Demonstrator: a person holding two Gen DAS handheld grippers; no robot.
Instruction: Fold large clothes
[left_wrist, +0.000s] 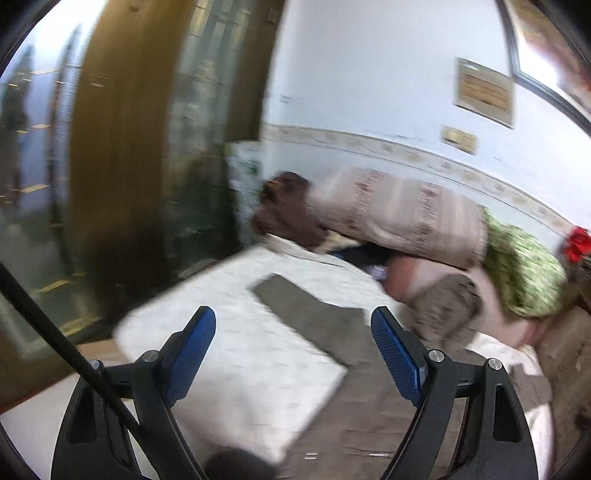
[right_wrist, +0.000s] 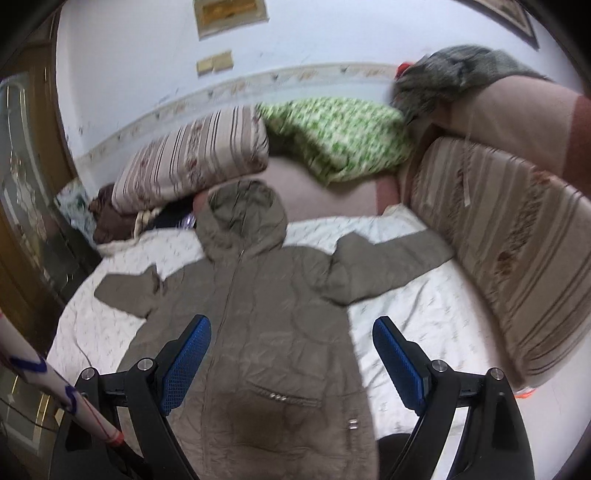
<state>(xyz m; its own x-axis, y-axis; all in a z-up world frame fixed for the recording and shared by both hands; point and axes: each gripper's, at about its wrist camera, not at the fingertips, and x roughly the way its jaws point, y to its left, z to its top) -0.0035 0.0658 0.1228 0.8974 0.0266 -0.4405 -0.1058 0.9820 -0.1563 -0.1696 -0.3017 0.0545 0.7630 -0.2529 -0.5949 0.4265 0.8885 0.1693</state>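
A big bed (right_wrist: 424, 317) with a white sheet fills the room, and a brown coat (right_wrist: 266, 332) lies flat on it, front side up. The coat is long from 6 o'clock to 12 o'clock in the right claw's view: its bottom edge is near the claw and its hood (right_wrist: 242, 218) is far away at 12. One sleeve (right_wrist: 388, 258) sticks out toward 2 o'clock and the other sleeve (right_wrist: 125, 291) toward 10 o'clock. The zipper runs up the middle. The coat looks puffy and wrinkly, with a darker patch low on the front.

The right claw (right_wrist: 291, 343) hangs over the lower part of the coat, spread wide, with nothing in it. It looks like the nearer one to the coat's middle.

The left claw (left_wrist: 293, 332) is spread wide too and holds nothing. Its picture is blurry. From it, a sleeve (left_wrist: 306, 310) lies ahead at 12 o'clock.

Striped pillows (right_wrist: 192, 162) and a green blanket (right_wrist: 340, 140) sit by the wall.
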